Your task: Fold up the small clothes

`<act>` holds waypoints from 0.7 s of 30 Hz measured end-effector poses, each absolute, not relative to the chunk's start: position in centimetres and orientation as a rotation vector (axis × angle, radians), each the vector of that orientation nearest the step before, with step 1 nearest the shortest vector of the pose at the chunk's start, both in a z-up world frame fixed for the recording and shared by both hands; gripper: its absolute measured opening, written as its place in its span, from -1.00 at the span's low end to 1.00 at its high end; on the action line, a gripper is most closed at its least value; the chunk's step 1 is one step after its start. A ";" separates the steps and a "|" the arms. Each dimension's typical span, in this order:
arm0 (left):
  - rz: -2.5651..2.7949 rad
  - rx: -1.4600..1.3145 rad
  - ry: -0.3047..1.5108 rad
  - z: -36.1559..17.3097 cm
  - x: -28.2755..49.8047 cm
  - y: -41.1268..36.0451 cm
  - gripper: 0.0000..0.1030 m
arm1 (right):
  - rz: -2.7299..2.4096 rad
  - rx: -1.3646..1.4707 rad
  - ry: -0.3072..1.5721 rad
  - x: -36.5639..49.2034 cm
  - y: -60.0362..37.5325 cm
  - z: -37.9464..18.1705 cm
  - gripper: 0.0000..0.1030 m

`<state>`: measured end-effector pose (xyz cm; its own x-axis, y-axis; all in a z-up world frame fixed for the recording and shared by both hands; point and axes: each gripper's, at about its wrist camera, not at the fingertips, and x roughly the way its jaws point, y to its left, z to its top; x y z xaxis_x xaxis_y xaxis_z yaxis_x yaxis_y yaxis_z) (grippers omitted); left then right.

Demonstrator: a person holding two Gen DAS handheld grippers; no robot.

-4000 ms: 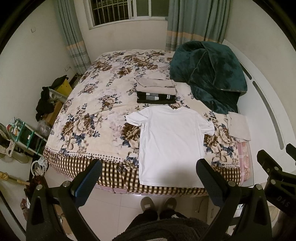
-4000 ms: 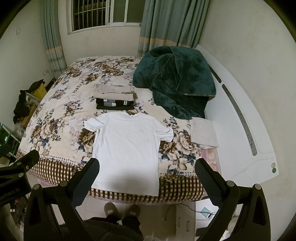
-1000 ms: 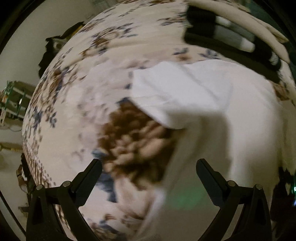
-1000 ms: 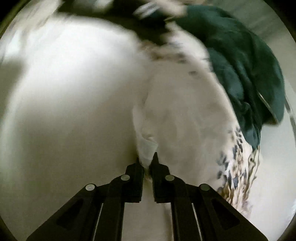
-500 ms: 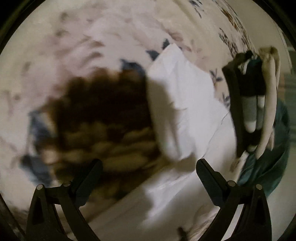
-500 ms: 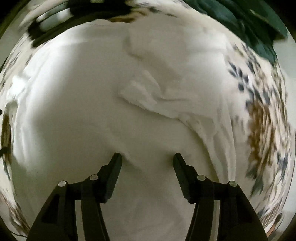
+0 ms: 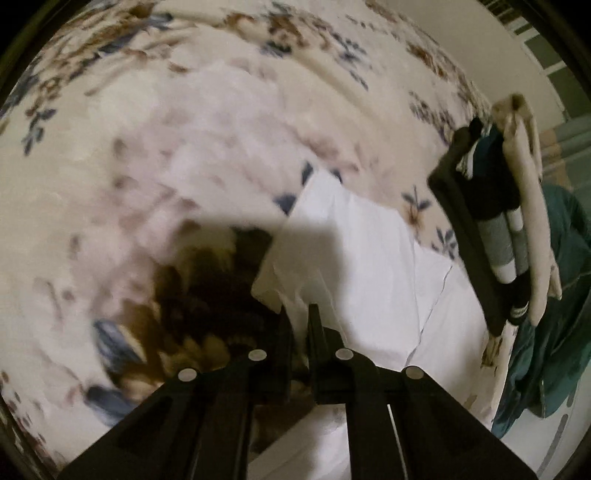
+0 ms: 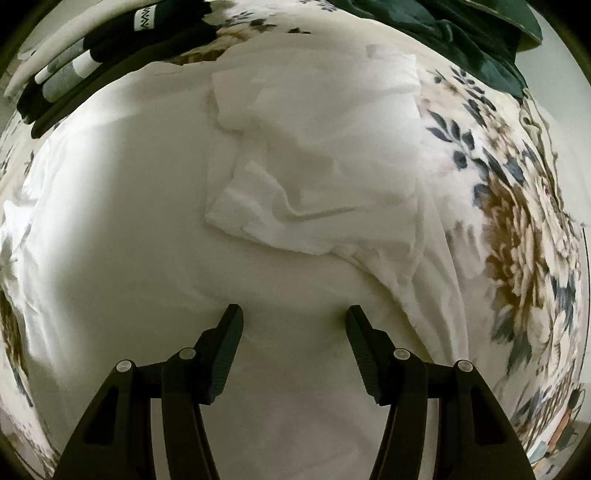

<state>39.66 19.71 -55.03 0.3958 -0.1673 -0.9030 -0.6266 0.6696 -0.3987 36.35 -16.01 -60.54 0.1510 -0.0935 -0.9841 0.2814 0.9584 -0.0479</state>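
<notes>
Pinching the edge of the white shirt's sleeve (image 7: 332,236), my left tool (image 7: 300,314) has just snapped together, and a bit of white cloth sits between its tips. The white shirt (image 8: 147,221) lies flat on the bed's flowery cover (image 7: 166,129). Ahead and to the right of this tool I see a pile of folded clothes (image 7: 495,221), black, grey and cream, touching the top of the shirt. A green blanket (image 7: 554,314) is bunched up past the pile.

My right tool (image 8: 294,317) points down at the middle of the shirt. Its jaws stand about half apart and hold nothing. Just ahead of it, the other sleeve (image 8: 314,166) is folded over onto the shirt, all crumpled.

I see a small white label with a black zigzag (image 8: 146,16) on the pile, far ahead to the left of my right tool. I cannot read any words on it.
</notes>
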 end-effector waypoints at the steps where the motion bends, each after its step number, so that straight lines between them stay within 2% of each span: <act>1: 0.330 -0.821 1.142 -54.7 39.7 19.5 -0.93 | -0.274 0.167 1.397 36.5 -16.4 -60.5 0.16; 9: 0.051 -0.649 1.023 -49.7 43.2 9.0 -0.94 | -0.301 0.204 1.405 35.8 -19.6 -60.1 0.16; 14: -0.239 -0.499 1.171 -51.2 43.6 -2.3 -0.93 | -0.324 0.207 1.417 35.4 -21.6 -59.4 0.16; 18: -0.360 -0.403 1.334 -53.4 42.9 -5.4 -0.86 | -0.325 0.235 1.424 35.5 -23.5 -58.6 0.16; 19: -0.348 -0.400 1.351 -53.4 42.7 -4.9 -0.76 | -0.315 0.246 1.419 35.8 -23.8 -58.3 0.16; 20: -0.335 -0.399 1.353 -53.3 42.8 -4.2 -0.47 | -0.303 0.257 1.415 36.5 -24.2 -58.0 0.16; 21: -0.319 -0.405 1.345 -52.9 42.7 -3.1 -0.27 | -0.295 0.265 1.412 36.5 -24.4 -57.7 0.16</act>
